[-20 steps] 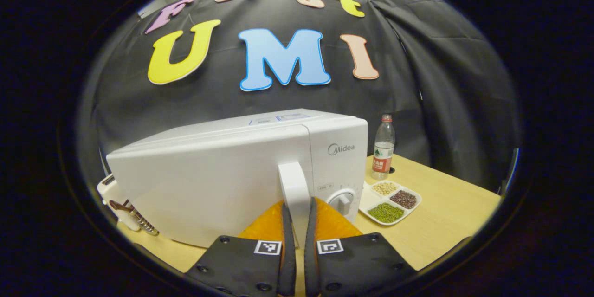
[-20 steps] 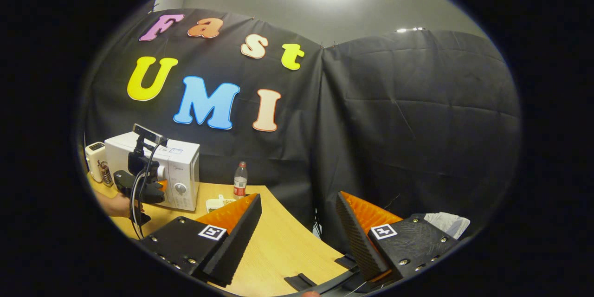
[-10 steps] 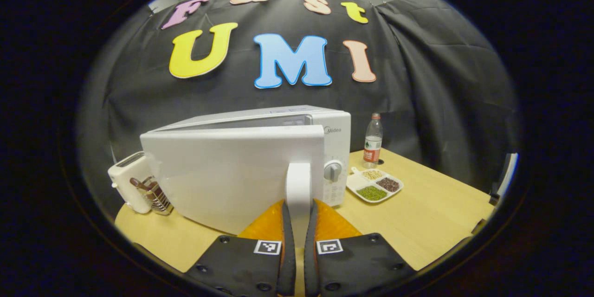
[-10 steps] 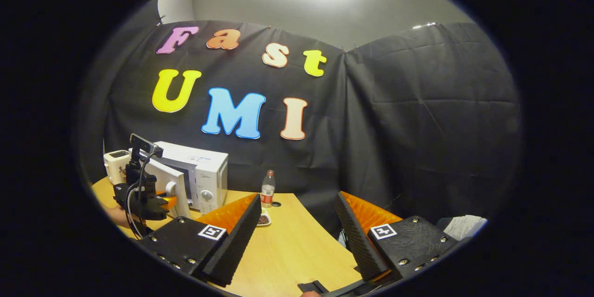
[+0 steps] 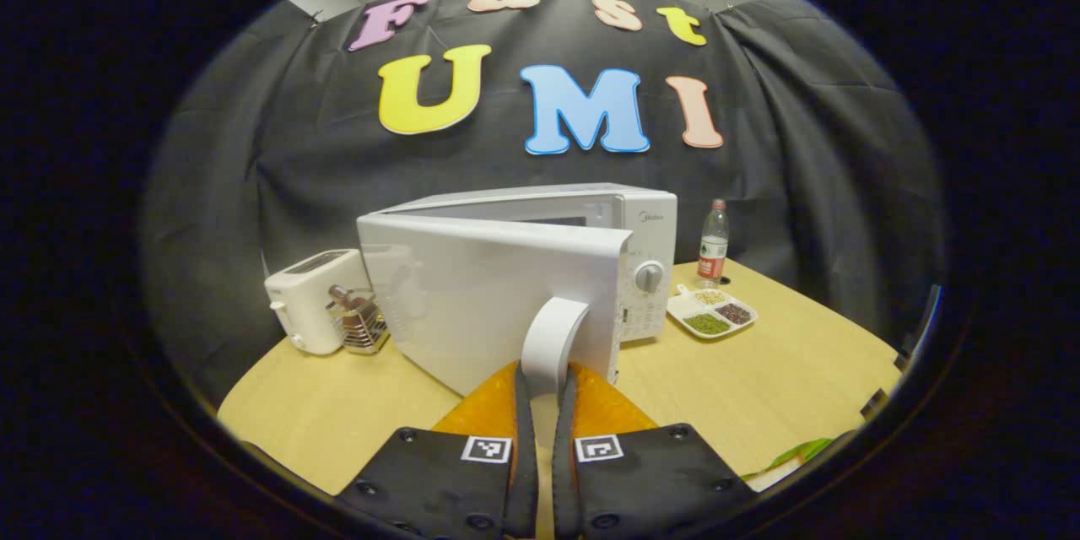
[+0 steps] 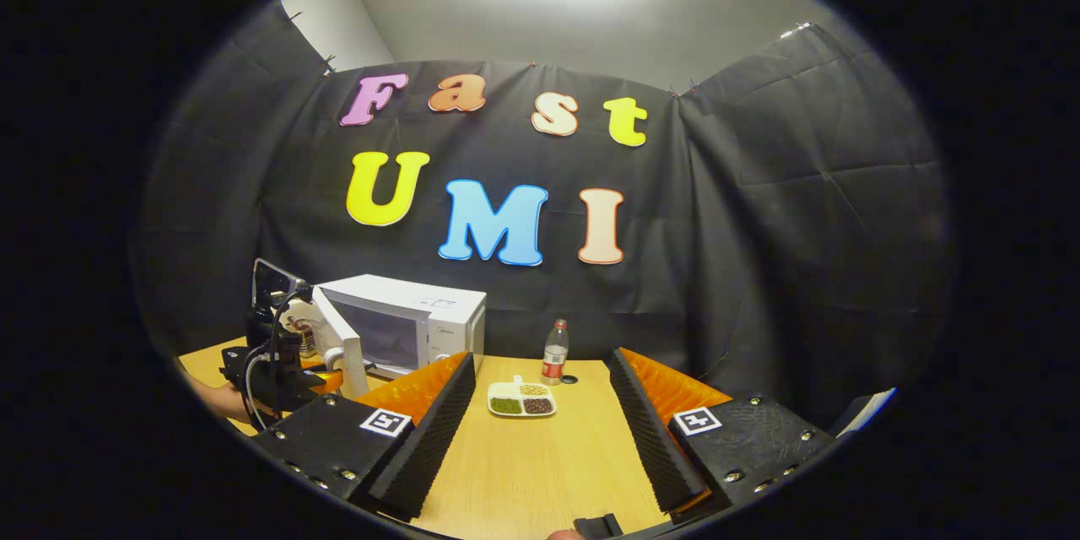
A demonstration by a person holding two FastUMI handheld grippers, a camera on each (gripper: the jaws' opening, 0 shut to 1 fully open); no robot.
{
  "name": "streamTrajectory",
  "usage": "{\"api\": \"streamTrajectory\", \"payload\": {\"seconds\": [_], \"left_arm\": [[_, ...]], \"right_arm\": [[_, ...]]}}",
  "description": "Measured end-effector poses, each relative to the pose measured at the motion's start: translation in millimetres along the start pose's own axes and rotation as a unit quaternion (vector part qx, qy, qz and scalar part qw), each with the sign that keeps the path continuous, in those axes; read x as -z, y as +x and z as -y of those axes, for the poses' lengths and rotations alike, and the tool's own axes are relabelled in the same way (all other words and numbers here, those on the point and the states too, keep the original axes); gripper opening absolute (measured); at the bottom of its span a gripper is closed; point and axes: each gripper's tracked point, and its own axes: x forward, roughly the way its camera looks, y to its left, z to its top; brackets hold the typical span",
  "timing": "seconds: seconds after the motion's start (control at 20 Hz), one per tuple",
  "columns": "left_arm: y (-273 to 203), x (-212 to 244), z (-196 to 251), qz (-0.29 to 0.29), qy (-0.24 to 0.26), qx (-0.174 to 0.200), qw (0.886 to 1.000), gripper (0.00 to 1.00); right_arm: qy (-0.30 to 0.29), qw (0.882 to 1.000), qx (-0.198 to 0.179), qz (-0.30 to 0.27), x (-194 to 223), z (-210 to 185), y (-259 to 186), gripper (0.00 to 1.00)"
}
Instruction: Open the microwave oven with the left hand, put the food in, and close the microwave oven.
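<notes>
The white microwave (image 5: 641, 245) stands on the wooden table (image 5: 785, 388) with its door (image 5: 481, 295) swung partly open. My left gripper (image 5: 540, 380) is shut on the door's white handle (image 5: 553, 333). The food, a white divided tray of beans (image 5: 711, 315), lies to the right of the microwave. In the right gripper view the microwave (image 6: 422, 321) shows its dark cavity, and the left gripper (image 6: 278, 363) holds the door (image 6: 342, 346). My right gripper (image 6: 540, 357) hangs open and empty above the table, well short of the tray (image 6: 523, 399).
A plastic bottle (image 5: 713, 243) stands behind the tray. A white toaster (image 5: 308, 299) and a small wire rack (image 5: 359, 327) sit left of the microwave. Something green and white (image 5: 789, 456) lies at the table's near right edge.
The left gripper has pulled the handle and the door has swung further open. The right gripper has turned left, so the tray now lies between its fingers in view.
</notes>
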Motion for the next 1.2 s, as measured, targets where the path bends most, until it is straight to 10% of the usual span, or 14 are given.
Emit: {"api": "streamTrajectory", "payload": {"seconds": [0.4, 1.2], "left_arm": [[-54.2, 22.3, -76.4, -0.017, -0.014, -0.039, 0.999, 0.13], [-88.3, 42.6, -196.3, -0.011, -0.015, 0.011, 1.000, 0.15]], "right_arm": [[0.015, 0.998, -0.069, -0.001, 0.1, -57.4, 1.5, 0.97], [0.051, 0.995, -0.086, -0.019, -10.3, -208.1, 9.6, 0.97]]}}
